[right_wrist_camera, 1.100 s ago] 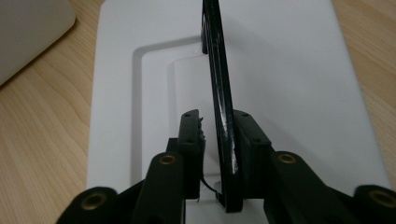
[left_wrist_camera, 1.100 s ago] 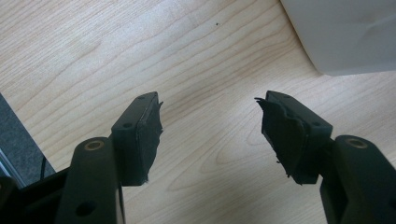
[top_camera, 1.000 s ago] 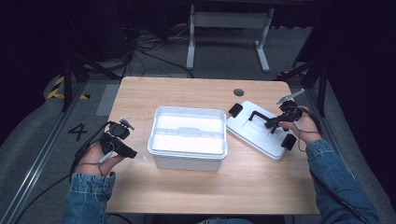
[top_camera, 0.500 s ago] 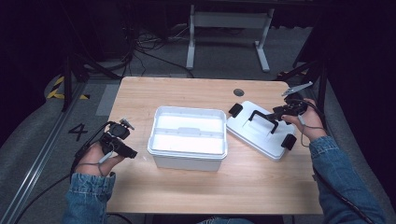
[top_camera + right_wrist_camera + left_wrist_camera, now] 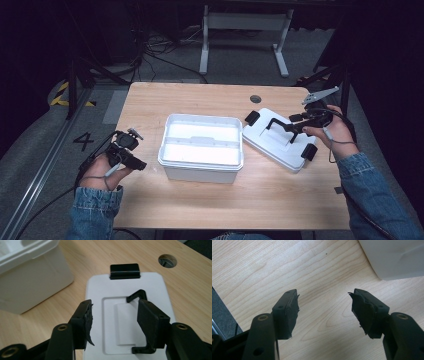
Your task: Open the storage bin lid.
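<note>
- Here, the left gripper (image 5: pixel 131 156) sits in the person's left hand (image 5: pixel 100 172) at the left edge of the wooden table (image 5: pixel 200 210), just beside the white storage box (image 5: pixel 201 147) and not touching it.
- In the left gripper view its jaws stand wide apart over bare wood, holding nothing; a corner of the box shows at the upper right.
- The box stands open in the middle of the table.
- The white lid (image 5: pixel 280 142) lies flat to the right of the box, near it, with a black latch (image 5: pixel 252 118) at each end and a black handle (image 5: pixel 278 126) on top.
- The right gripper (image 5: pixel 306 120) hovers over the lid's handle; its jaws have just been opening and stand wide, the handle below them and ungripped.
</note>
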{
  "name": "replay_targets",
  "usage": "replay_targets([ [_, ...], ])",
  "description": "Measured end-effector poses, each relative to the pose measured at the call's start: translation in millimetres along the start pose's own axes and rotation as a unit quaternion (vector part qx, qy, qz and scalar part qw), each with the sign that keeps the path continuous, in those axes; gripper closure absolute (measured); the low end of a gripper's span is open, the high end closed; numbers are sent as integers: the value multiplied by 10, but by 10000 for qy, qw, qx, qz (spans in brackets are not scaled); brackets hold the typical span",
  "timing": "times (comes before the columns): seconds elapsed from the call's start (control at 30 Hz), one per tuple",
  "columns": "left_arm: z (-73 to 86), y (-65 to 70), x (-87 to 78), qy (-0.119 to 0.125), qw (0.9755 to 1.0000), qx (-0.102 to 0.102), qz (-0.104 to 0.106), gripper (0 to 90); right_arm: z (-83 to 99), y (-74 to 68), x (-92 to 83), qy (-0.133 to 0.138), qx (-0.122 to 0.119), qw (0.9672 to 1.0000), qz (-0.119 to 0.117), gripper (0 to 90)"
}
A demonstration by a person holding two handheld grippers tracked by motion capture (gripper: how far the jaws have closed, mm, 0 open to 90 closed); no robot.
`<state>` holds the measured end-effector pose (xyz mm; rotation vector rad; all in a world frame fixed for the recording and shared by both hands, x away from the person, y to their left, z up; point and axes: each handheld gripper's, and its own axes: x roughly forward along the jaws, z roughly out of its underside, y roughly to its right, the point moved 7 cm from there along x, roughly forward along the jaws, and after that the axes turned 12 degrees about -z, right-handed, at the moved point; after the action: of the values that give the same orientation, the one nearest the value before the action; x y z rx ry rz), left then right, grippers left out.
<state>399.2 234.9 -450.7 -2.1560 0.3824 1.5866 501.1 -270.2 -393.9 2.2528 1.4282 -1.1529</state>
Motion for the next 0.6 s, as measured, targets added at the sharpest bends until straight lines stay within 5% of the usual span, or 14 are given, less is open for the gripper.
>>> replay_targets([
  [0.3,-10,15,-8,39,10000,6,10,385,-1,-507,3,-105,-196,9991,-367,489],
  [0.6,-8,13,-9,45,10000,42,-8,386,127,-728,93,-128,-216,9980,-585,489],
])
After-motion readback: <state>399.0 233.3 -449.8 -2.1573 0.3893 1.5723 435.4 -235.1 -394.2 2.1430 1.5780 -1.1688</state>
